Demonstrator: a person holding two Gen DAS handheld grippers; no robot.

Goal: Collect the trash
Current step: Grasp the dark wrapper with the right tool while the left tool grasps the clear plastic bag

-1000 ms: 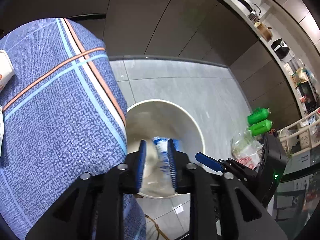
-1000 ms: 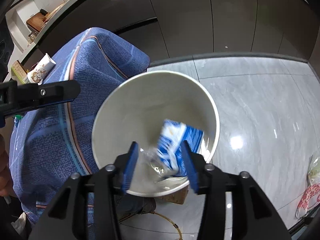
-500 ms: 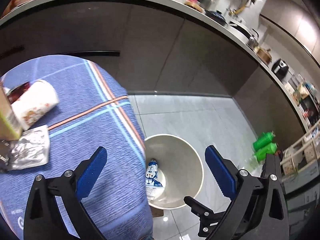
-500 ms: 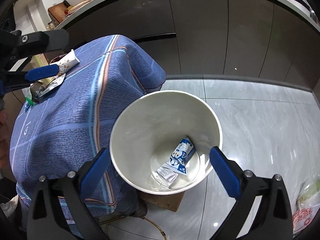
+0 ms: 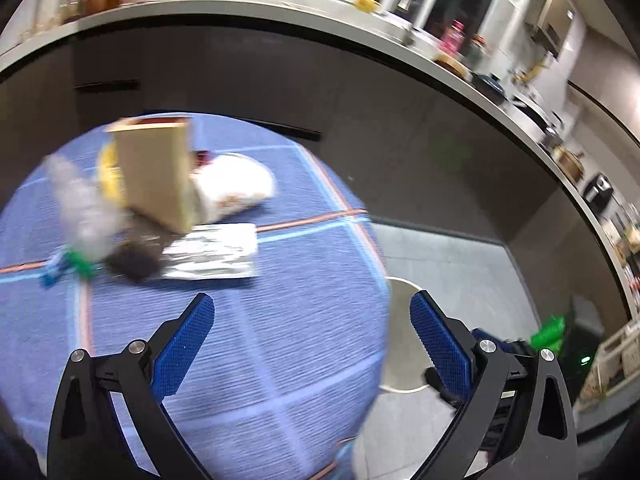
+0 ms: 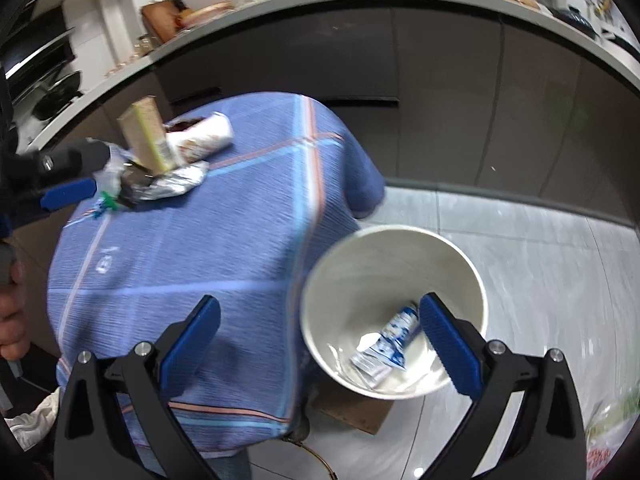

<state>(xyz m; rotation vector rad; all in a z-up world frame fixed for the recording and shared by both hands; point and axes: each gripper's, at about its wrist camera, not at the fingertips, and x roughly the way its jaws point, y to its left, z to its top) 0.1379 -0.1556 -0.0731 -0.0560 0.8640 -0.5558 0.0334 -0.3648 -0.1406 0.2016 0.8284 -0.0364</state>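
A white bin point(image 6: 316, 320) stands on the floor beside a table with a blue cloth point(image 6: 208, 248). A blue and white carton point(image 6: 396, 332) and a crumpled wrapper lie in it. On the cloth sit a tan box point(image 5: 154, 176), a white paper cup on its side point(image 5: 236, 188), a silver foil packet point(image 5: 212, 254), a clear plastic bottle point(image 5: 86, 216) and a dark wrapper point(image 5: 134, 264). My left gripper point(image 5: 312, 340) is open and empty above the cloth, short of the pile. My right gripper point(image 6: 318, 338) is open and empty above the bin's rim point(image 5: 400, 312).
Dark cabinets under a long counter point(image 6: 400, 40) curve behind the table. Green bottles point(image 5: 548, 332) and a bag point(image 6: 608, 428) lie on the grey floor to the right. A cardboard piece point(image 6: 356, 410) sits under the bin. A hand point(image 6: 12, 320) shows at left.
Both grippers opened over the bin and dropped the carton and wrapper into it. Both then rose and swung left, so the table pile came into view.
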